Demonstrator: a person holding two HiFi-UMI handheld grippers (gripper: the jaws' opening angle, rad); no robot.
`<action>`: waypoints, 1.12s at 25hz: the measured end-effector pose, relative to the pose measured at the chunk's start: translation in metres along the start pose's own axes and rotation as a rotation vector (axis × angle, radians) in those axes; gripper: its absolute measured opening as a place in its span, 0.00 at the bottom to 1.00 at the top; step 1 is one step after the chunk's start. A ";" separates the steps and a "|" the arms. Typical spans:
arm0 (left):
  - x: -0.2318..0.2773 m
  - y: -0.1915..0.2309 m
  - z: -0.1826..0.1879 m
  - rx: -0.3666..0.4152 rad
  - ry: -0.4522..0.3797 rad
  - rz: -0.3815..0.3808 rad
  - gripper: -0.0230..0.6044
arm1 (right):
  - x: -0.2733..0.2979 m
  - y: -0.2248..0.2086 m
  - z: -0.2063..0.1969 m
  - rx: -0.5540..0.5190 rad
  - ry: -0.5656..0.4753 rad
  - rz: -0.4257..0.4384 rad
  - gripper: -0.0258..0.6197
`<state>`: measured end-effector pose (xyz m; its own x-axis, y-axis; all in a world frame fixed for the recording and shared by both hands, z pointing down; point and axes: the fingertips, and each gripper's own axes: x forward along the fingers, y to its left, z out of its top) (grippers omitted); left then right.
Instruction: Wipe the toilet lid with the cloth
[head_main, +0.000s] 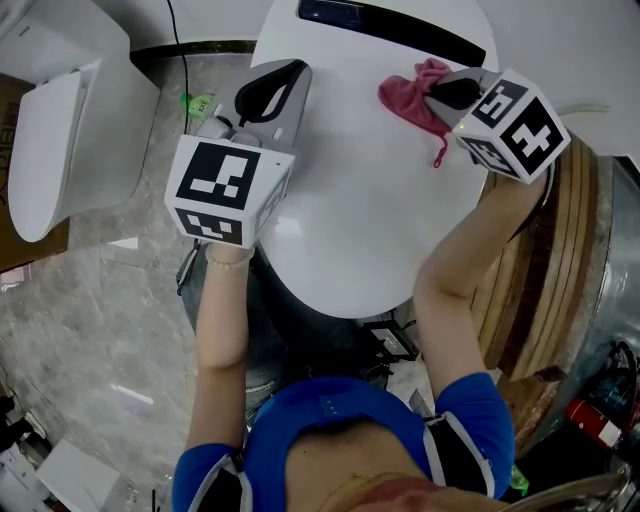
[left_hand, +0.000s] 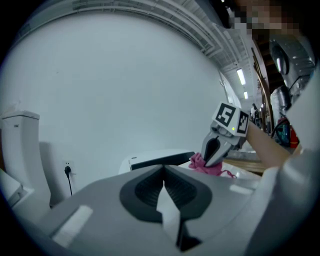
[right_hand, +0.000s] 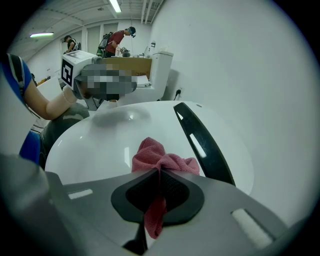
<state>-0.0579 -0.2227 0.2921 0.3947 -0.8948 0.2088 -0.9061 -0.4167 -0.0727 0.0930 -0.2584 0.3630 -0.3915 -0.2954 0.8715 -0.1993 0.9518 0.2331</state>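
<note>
**Head view.** We look down on the white toilet lid (head_main: 360, 210), with the person's 2 forearms reaching over it. The right hand-held gripper (head_main: 447, 96) is at the lid's far right part. Its jaws are pressed together on the pink cloth (head_main: 408, 95). The cloth bunches out ahead of the jaws and rests on the lid, near the dark strip (head_main: 400, 28) along the lid's rear edge. A thin strand of cloth trails toward the lid's near side. The left hand-held gripper (head_main: 288, 78) is over the lid's left rim, well apart from the cloth. We cannot tell whether it touches the lid. A second toilet (head_main: 60, 130) stands on the marbled floor (head_main: 110, 330) at the left. A stack of curved wooden pieces (head_main: 565, 250) lies at the right.

**Right gripper view.** The 2 jaws pinch the cloth. 1 fold trails back between the pads, and the rest of the cloth spreads on the lid in front. The dark strip runs past on the right.

**Left gripper view.** The 2 jaws are pressed together, with nothing between them. Beyond them we see the right hand-held gripper tilted down onto the cloth.
</note>
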 end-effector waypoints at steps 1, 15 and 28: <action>-0.001 0.001 0.000 0.002 -0.001 0.003 0.04 | 0.001 0.001 0.002 -0.007 -0.004 0.003 0.06; -0.018 0.019 0.007 -0.011 -0.023 0.042 0.04 | 0.012 0.014 0.035 -0.102 -0.044 0.012 0.06; -0.032 0.043 0.008 -0.055 -0.045 0.080 0.04 | 0.028 0.026 0.069 -0.195 -0.060 -0.001 0.06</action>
<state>-0.1080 -0.2135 0.2742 0.3265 -0.9315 0.1600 -0.9414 -0.3357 -0.0334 0.0153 -0.2479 0.3634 -0.4457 -0.2952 0.8451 -0.0242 0.9477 0.3183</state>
